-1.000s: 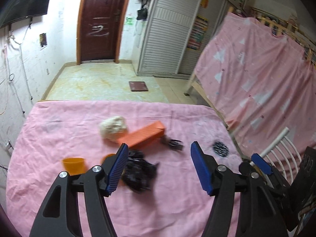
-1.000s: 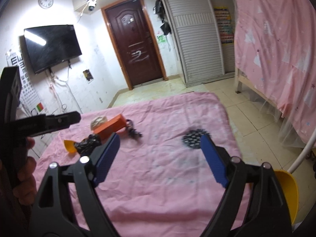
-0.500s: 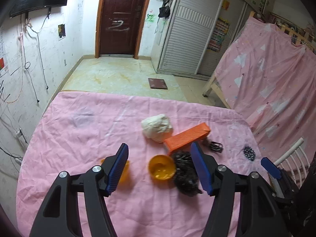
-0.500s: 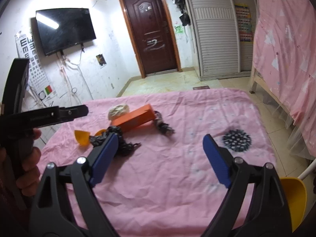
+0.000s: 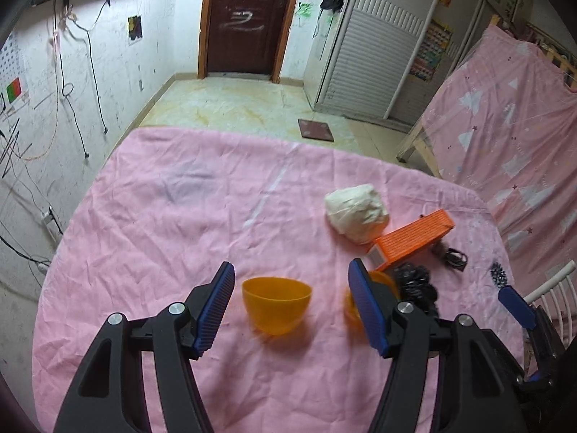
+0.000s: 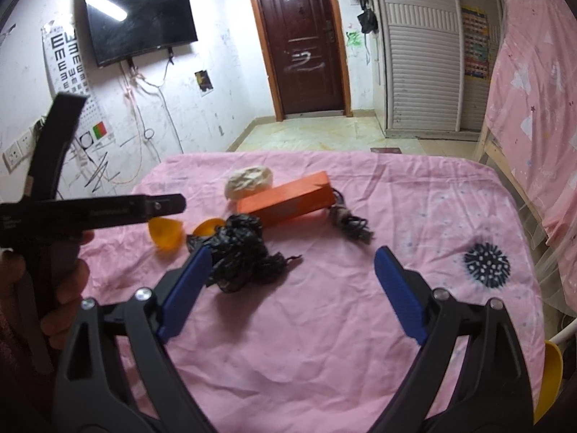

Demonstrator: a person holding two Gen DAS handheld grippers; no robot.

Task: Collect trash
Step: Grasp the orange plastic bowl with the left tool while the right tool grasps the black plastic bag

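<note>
On the pink-covered table (image 5: 180, 216) lie an orange plastic cup (image 5: 276, 304) on its side, a second orange cup (image 5: 387, 281) partly hidden by my left finger, a crumpled black bag (image 6: 241, 250), an orange box (image 6: 288, 204), a white paper wad (image 5: 357, 213) and a dark cord bundle (image 6: 351, 223). My left gripper (image 5: 292, 310) is open and empty, hovering with the first cup between its fingers. My right gripper (image 6: 288, 292) is open and empty, just in front of the black bag.
A black spiky ball (image 6: 487, 261) lies at the table's right side. A yellow dustpan-like scoop (image 6: 551, 371) shows at the right edge. A pink-curtained bed frame (image 6: 533, 108) stands to the right. The table's far edge drops to tiled floor (image 5: 245, 108).
My left gripper has swung left, from over the black bag to over the orange cup. My right gripper has moved forward toward the black bag. Both stayed open.
</note>
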